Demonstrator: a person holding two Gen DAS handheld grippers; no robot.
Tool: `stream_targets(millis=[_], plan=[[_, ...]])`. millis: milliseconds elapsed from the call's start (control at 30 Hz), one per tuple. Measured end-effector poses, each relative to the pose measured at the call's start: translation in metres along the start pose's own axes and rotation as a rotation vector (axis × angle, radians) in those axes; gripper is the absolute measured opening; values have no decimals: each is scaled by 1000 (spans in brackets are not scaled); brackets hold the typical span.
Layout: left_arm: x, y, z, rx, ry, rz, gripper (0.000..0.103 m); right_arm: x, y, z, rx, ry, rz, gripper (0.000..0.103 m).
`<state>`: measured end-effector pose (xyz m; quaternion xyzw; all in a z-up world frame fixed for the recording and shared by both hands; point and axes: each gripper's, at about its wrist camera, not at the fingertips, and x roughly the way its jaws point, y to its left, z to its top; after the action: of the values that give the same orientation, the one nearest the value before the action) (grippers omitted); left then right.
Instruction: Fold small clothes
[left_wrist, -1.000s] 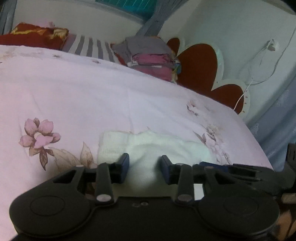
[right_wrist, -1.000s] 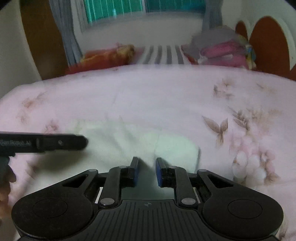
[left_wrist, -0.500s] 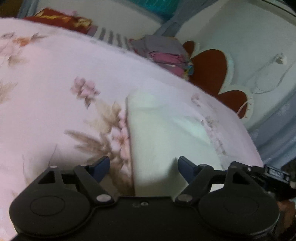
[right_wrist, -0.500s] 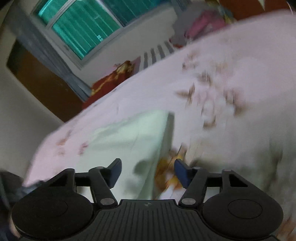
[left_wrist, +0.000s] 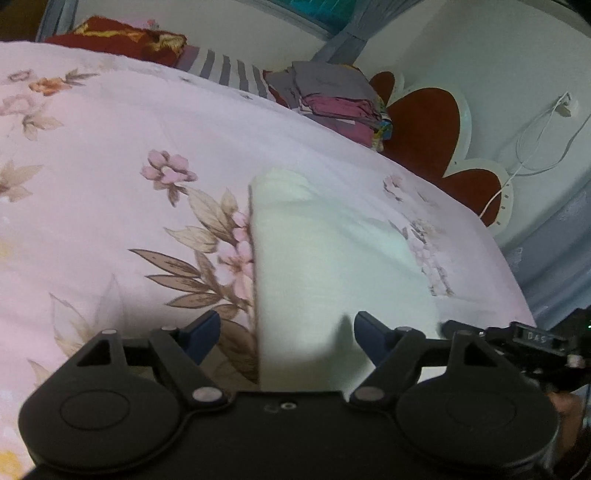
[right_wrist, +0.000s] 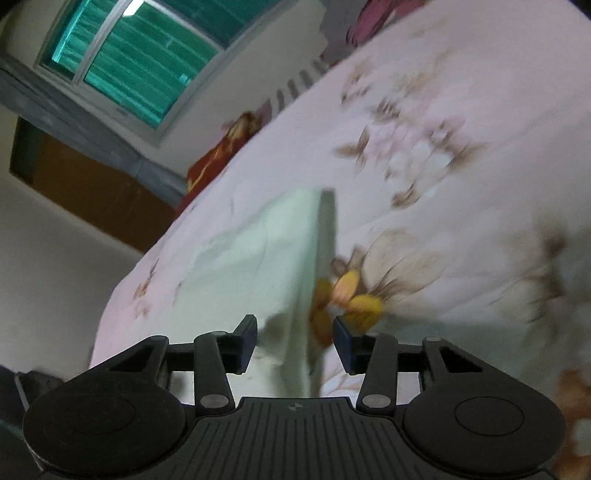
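The bed is being used as the folding surface, its pink flowered cover giving a broad, soft place on which small clothes can be laid flat. Every place below is being given from the pale garment, which is lying spread near the middle of the cover, apparently folded over once, with a straight edge running away from the cameras.

Beyond the garment, at the head of the bed, a pile of folded clothes is being kept, probably as the place where finished pieces are being stacked out of the way. A red cushion is lying further along the same far side.

Over the near end of the garment the left claw is being held with its fingers wide apart and nothing pressed between them; the cloth's long edge is passing beneath the gap, which suggests that the fabric is being left free to settle. Just beside the garment's near right corner the right claw is being pointed down along the other folded edge. Its jaws are closing, with the cloth's edge lying between them but not yet being pinched. This is being read as a fresh grip being prepared for a further fold.
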<state>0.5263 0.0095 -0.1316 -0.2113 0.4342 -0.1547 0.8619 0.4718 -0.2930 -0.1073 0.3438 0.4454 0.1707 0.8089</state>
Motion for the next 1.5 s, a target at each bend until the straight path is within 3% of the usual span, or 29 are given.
stream_targets(millis=[33, 67, 167, 300, 500, 600, 633, 767, 867, 900, 1033, 1267, 1500], plan=[[0, 2, -1, -19, 7, -12, 78, 5, 1, 0, 2, 17, 8, 66], [2, 5, -1, -44, 15, -28, 77, 10, 1, -1, 5, 30, 12, 77], [8, 15, -1, -107, 35, -54, 74, 15, 1, -1, 22, 31, 63, 81], [12, 23, -1, -146, 36, -54, 67, 20, 4, 3, -6, 48, 23, 74], [19, 25, -1, -175, 51, -84, 66, 30, 10, 8, -107, 121, 11, 74], [24, 23, 4, -204, 62, -98, 52, 39, 14, 12, -120, 163, 16, 70], [25, 23, 4, -216, 64, -96, 52, 42, 20, 12, -145, 167, -2, 60], [30, 16, 5, -185, 79, -86, 58, 48, 24, 12, -144, 167, -21, 59], [38, -1, 10, -109, 86, -38, 59, 56, 32, 11, -163, 162, -33, 59], [39, -7, 11, -72, 87, -14, 55, 58, 36, 10, -179, 158, -40, 59], [32, -34, 11, 85, 68, 56, 40, 67, 50, 2, -256, 142, -89, 34], [4, -52, 7, 231, 29, 72, 38, 55, 93, -23, -368, 50, -181, 31], [-49, -19, 15, 262, -10, 53, 38, 47, 149, -54, -444, 14, -206, 31]])
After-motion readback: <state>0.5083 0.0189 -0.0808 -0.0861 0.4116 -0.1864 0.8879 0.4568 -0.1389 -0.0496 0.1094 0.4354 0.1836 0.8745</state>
